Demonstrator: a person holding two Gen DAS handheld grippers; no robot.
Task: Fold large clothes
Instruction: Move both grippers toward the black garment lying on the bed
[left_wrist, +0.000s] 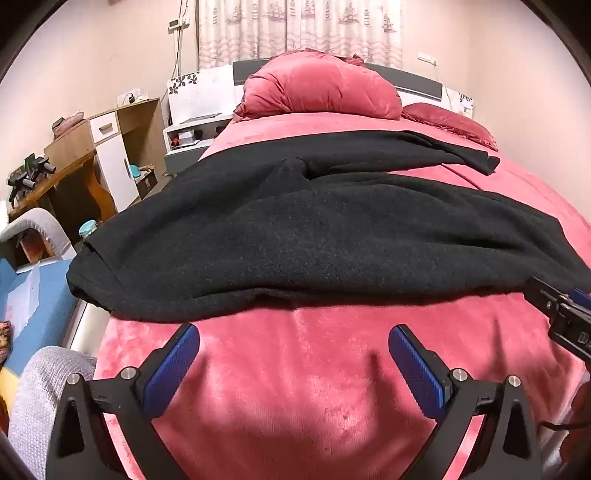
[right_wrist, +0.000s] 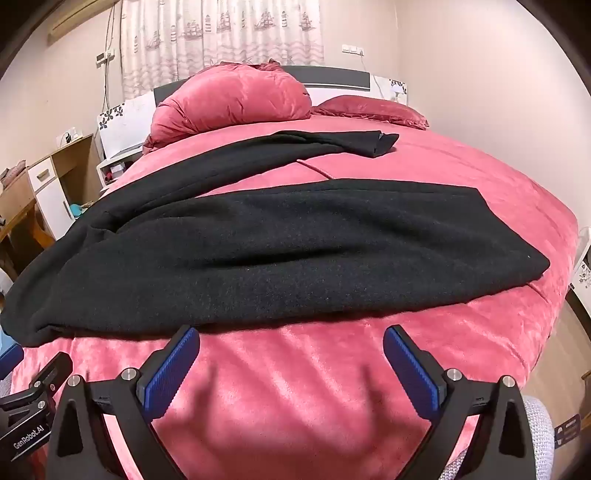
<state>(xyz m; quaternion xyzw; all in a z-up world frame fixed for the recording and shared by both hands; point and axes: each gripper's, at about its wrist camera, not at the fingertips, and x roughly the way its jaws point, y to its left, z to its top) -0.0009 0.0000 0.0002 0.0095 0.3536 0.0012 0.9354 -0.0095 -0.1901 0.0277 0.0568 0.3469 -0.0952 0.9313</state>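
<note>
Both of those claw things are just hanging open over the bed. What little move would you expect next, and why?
Probably both reach forward to the near edge of the black garment. The left gripper and right gripper are open with nothing between their fingers, over bare pink bedspread just short of that edge, and the garment lies spread, unfolded.

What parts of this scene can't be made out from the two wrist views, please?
- Black garment: its left end drops over the bed edge in the left wrist view; the underside is hidden in both.
- Right claw: the left wrist view's right edge cuts off all but a corner.
- Left claw: only a corner shows at the right wrist view's lower left.
- Desk clutter: too small to identify.
</note>
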